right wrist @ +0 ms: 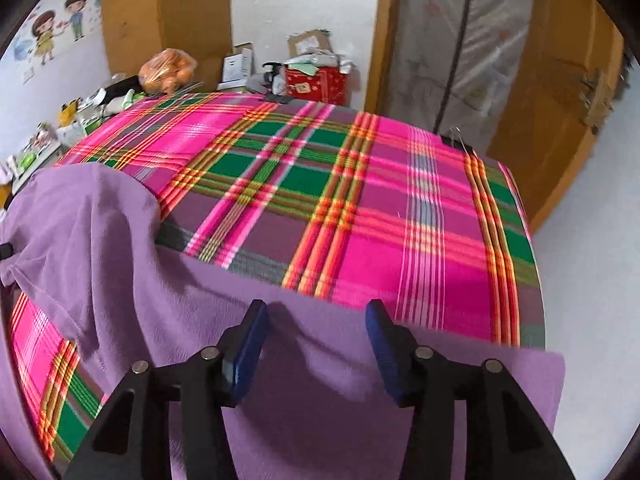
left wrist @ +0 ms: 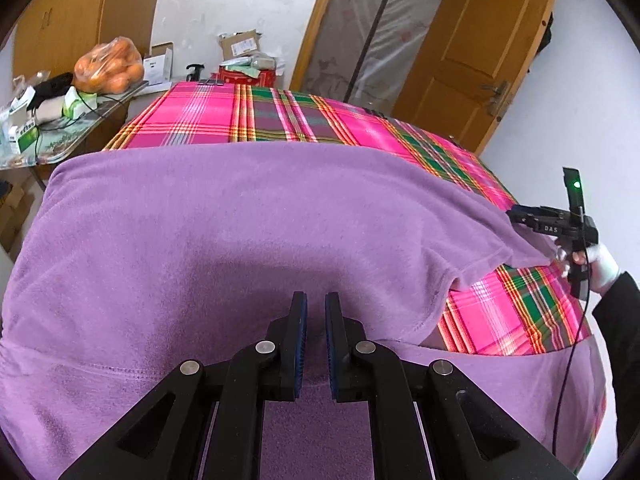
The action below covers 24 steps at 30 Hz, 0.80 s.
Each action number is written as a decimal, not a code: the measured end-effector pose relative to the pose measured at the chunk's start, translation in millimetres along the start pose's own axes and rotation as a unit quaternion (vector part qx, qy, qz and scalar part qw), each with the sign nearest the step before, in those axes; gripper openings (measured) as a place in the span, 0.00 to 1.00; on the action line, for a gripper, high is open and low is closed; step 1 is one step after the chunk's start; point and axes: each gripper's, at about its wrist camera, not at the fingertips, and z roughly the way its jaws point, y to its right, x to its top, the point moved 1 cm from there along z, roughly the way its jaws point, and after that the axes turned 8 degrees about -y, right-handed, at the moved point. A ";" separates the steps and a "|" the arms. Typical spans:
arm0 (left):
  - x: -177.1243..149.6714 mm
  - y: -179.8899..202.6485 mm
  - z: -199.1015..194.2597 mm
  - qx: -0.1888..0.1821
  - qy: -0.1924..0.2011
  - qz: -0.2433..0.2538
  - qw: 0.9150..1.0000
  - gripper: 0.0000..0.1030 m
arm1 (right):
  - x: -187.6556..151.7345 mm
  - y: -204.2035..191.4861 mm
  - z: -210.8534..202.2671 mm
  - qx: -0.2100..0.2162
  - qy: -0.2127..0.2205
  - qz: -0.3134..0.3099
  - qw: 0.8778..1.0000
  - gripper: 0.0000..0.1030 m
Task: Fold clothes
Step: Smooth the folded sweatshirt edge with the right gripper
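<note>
My left hand-held gripper (left wrist: pixel 316 344) sits bottom centre of the left wrist view. Its blue pads are nearly together with only a thin slot between them. Purple cloth fills the view under and around the pads, but I can't see any pinched in the slot, so I read it as closed on nothing.

My right hand-held gripper (right wrist: pixel 316 350) is bottom centre of the right wrist view, jaws spread wide. The cloth lies beneath the gap and the pads aren't pressing on it. No grip there.

The task item is the soft purple fleece garment (left wrist: pixel 224 232), lying on the pink, green and orange plaid-covered surface (right wrist: pixel 360 216). In the left wrist view it fills the lower and middle frame. A short sleeve with a stitched hem (left wrist: pixel 480 260) flops toward the right edge, where my right gripper shows, held in a white-gloved hand (left wrist: pixel 600 264). In the right wrist view the garment's straight edge runs across the lower frame just past the pads. The rest heaps up at the left, some of it seeming to hang off the near edge.

Handling guess: light, limp and a bit fuzzy, so not slippery or fragile. It will sag and drag, not hold shape. Best holds are probably the hemmed edges and corners, namely the sleeve hem and the straight edge by the right pads. Pinch one layer only, both grippers on matching corners.

Further back, upper left of both views, there's a cluttered side table with a clear plastic bag of oranges (left wrist: pixel 110 66). Behind that stand cardboard boxes, a red box (right wrist: pixel 316 82) and a wooden door.
</note>
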 end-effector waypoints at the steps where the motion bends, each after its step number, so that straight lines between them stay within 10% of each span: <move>1: -0.3 0.1 -0.9 0.000 0.001 0.001 1.000 0.09 | 3.4 0.4 2.8 0.005 -0.001 0.001 1.000 0.50; 9: 0.2 -0.8 -3.6 -0.002 0.002 0.001 1.000 0.09 | -4.8 -1.7 6.6 0.039 -0.015 -0.018 0.999 0.45; 11: 0.0 -0.9 -5.7 -0.003 0.005 0.001 1.000 0.09 | -4.1 -8.6 5.1 0.046 -0.019 -0.030 0.998 0.13; 13: 0.1 -0.4 -8.4 -0.003 0.011 0.002 1.000 0.09 | -1.6 -19.9 4.7 0.026 -0.021 -0.054 0.998 0.04; 24: 1.2 -1.9 -8.8 -0.009 0.009 -0.001 1.000 0.09 | 29.1 2.6 5.4 -0.080 0.036 0.055 0.995 0.08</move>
